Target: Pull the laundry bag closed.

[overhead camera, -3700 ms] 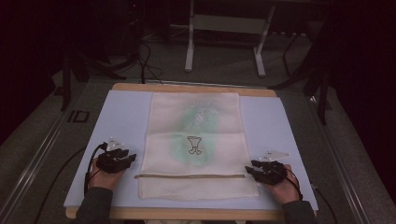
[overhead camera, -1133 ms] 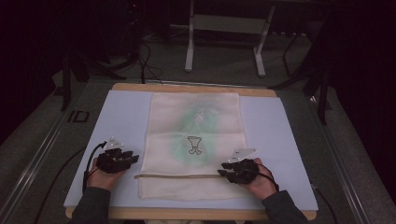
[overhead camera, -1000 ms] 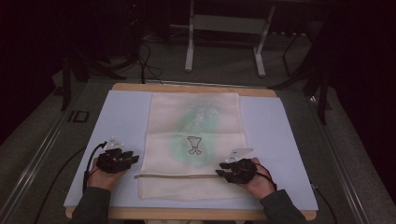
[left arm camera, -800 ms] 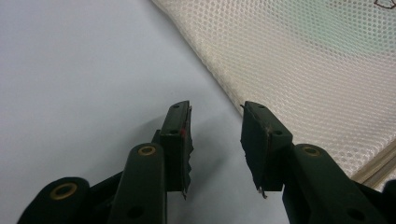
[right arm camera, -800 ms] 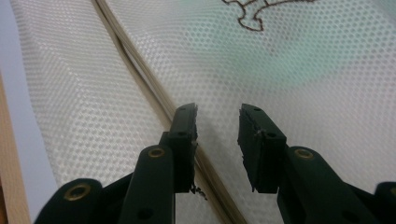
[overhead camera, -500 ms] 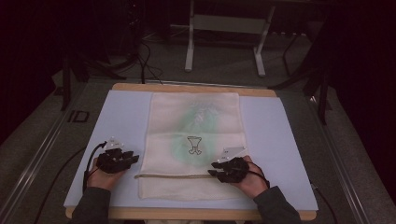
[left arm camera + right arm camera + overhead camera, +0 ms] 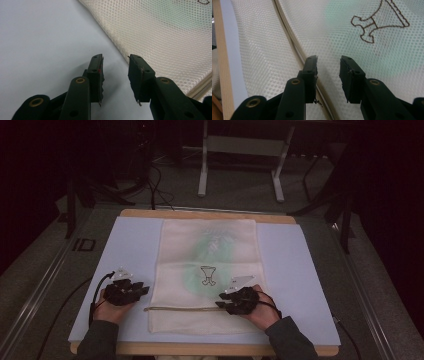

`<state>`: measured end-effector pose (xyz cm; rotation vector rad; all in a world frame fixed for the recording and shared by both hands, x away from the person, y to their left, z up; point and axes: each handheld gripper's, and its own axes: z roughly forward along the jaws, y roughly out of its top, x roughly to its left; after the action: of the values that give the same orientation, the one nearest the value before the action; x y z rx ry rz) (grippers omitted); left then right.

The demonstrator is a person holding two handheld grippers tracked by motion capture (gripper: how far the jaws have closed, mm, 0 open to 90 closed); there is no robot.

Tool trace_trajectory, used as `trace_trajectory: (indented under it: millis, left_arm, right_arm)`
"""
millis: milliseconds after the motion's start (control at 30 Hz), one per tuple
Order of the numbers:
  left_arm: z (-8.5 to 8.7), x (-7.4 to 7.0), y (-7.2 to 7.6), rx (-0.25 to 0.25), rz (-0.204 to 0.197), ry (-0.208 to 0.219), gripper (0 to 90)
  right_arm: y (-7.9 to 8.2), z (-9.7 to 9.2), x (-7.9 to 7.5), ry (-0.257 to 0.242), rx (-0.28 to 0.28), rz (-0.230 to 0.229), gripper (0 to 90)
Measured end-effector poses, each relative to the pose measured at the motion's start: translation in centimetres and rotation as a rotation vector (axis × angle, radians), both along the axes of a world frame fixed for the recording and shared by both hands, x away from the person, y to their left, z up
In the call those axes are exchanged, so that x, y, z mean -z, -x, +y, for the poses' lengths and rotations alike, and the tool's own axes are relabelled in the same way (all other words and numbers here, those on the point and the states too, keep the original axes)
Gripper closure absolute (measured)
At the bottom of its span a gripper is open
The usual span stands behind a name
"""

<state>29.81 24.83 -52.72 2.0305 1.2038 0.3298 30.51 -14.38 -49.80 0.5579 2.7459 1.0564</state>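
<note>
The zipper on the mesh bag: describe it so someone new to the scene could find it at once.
On the pale blue mat lies a cream mesh laundry bag with a green patch showing through. Near its end closest to the person, a thin beige zipper runs crosswise, ending by the right gripper. It is the bag's one straight raised line, below the small brown embroidered emblem.

The mesh bag (image 7: 207, 270) veils a blurred green item (image 7: 212, 257) beyond identifying.
</note>
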Motion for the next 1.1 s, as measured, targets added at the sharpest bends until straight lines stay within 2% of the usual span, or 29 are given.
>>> trace_trajectory:
  millis: [1100]
  left_arm:
    - [0.0,-0.1,0.0,0.012,0.001,0.001,64.3]
  right_arm:
    - [-0.1,5.0,0.3,-0.027,-0.087,-0.003,69.8]
